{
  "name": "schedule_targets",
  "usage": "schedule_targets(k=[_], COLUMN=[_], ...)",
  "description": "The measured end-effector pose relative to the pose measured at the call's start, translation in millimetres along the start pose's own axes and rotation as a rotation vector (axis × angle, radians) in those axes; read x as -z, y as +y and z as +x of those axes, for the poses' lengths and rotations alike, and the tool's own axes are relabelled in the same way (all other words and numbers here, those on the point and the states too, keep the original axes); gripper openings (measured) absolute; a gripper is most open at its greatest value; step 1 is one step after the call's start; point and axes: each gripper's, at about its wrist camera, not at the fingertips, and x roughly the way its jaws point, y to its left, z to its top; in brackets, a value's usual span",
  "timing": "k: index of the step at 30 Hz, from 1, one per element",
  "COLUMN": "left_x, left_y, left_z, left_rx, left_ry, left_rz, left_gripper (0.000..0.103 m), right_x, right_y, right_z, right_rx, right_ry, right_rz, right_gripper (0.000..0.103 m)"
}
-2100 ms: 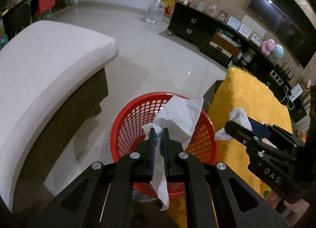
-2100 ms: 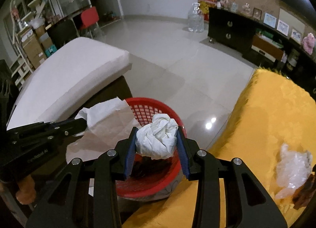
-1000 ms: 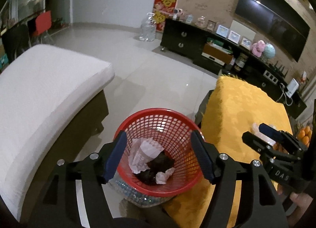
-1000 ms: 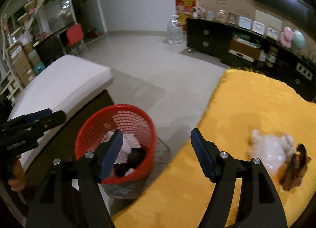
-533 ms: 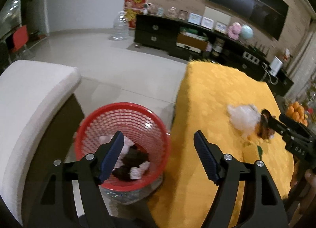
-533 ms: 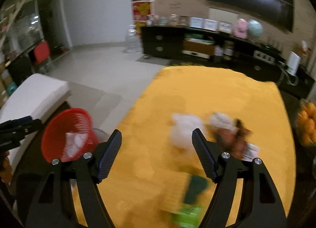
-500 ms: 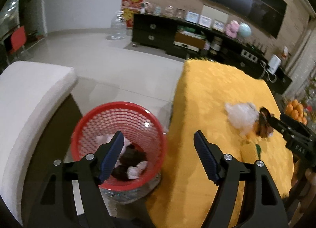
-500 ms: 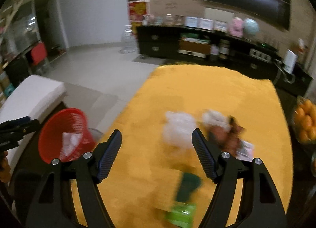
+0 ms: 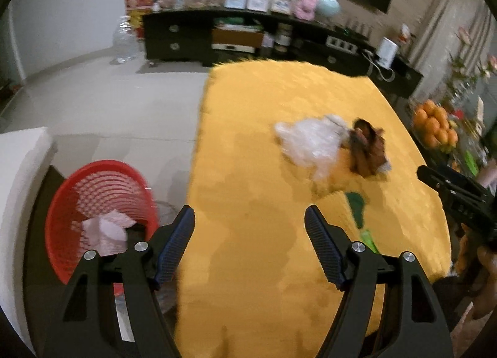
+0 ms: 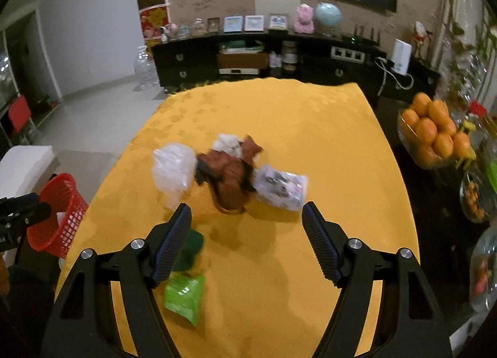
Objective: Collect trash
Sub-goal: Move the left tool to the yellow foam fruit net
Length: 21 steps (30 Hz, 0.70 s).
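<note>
- The trash left to collect lies in a loose cluster near the middle of the desk (image 10: pixel 310 115), which is covered in yellow cloth: a clear crumpled plastic bag (image 10: pixel 172 168), a brown crumpled wrapper (image 10: pixel 231 174) touching it, a white tissue wad (image 10: pixel 228 142) just behind the brown piece, and a printed plastic packet (image 10: pixel 279 187) on its other side.
- Nearer the camera lie a dark green scrap (image 10: pixel 191 246) and a bright green packet (image 10: pixel 184 296), apart from the cluster.
- The red basket (image 9: pixel 93 184) stands on the floor beside the desk's edge and already holds white paper, so part of the job looks done; by my count about six pieces remain on the desk.
- The right gripper (image 10: pixel 247 233) has its jaws wide apart with nothing between them; the brown wrapper sits just ahead of the gap, the green scrap beside the left jaw.
- The left gripper (image 9: pixel 250 237) is likewise spread and empty, over bare cloth, with the cluster well ahead and to the right and the basket off to its left.
- A bowl of oranges (image 10: pixel 435 131) on the side is not trash.
</note>
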Motion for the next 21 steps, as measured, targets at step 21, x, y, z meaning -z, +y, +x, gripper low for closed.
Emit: schedule_targets(k=[21], left_x=[13], left_y=[-86], left_z=[86], left_rx=[0.158], left_ry=[0.191], left_rz=[0.117], left_gripper=[0.07], right_x=[27], right_y=[-44], right_z=[22], right_rx=[0.005], right_ry=[0.074], right_rz=[0.081], right_gripper=[0.071])
